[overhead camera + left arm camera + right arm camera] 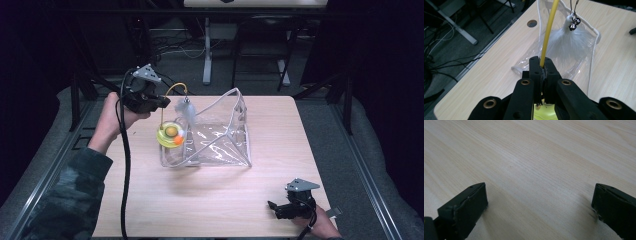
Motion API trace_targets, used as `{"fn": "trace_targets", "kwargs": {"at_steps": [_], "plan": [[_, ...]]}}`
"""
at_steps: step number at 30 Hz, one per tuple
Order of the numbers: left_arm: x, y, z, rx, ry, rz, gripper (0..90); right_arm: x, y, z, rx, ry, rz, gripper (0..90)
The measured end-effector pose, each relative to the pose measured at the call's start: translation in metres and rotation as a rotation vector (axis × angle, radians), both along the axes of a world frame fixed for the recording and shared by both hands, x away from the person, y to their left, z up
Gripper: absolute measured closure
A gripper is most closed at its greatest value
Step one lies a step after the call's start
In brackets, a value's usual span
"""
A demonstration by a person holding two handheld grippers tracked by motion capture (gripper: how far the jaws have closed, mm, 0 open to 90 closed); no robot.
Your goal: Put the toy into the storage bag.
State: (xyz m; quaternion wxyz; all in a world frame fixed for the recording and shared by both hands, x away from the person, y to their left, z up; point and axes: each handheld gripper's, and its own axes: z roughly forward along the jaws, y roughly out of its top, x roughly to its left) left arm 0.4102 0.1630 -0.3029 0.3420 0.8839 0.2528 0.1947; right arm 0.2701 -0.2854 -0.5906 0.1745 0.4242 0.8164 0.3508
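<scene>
Left gripper [541, 65] pinches a yellow wand [548, 35], seemingly a cat toy's; right gripper [540, 202] jaws spread.

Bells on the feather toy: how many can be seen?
2, both small silver bells, hanging side by side at the top of the white feather, by the clear pouch; others may be hidden behind.

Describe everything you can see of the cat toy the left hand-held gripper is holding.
The cat toy has a thin yellow wand, apparently flexible, arching up from a yellow-green round base that carries a yellowish ball and an orange one. A white feather tuft with small metal bells hangs from the wand's far end. The left hand-held gripper is shut on the wand low down, holding the toy at the left mouth of the clear bag, feathers against the plastic.
</scene>
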Motion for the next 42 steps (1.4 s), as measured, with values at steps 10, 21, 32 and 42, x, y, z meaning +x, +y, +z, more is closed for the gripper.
{"fn": "trace_targets", "kwargs": {"at_steps": [10, 21, 32, 42], "plan": [[0.006, -0.013, -0.008, -0.001, 0.013, -0.019, 88.1, -0.001, 0.000, 0.000, 0.002, 0.001, -0.009, 0.0], [0.011, -0.027, -0.016, 0.001, 0.028, -0.045, 88.1, -0.001, 0.000, 0.000, -0.009, 0.004, -0.004, 0.0], [0.018, -0.041, -0.035, -0.001, 0.066, -0.056, 88.1, -0.001, 0.000, 0.000, -0.009, 0.005, -0.008, 0.0], [0.025, -0.052, -0.051, 0.010, 0.088, -0.056, 88.0, -0.001, 0.000, 0.000, -0.009, 0.008, -0.005, 0.0]]}}
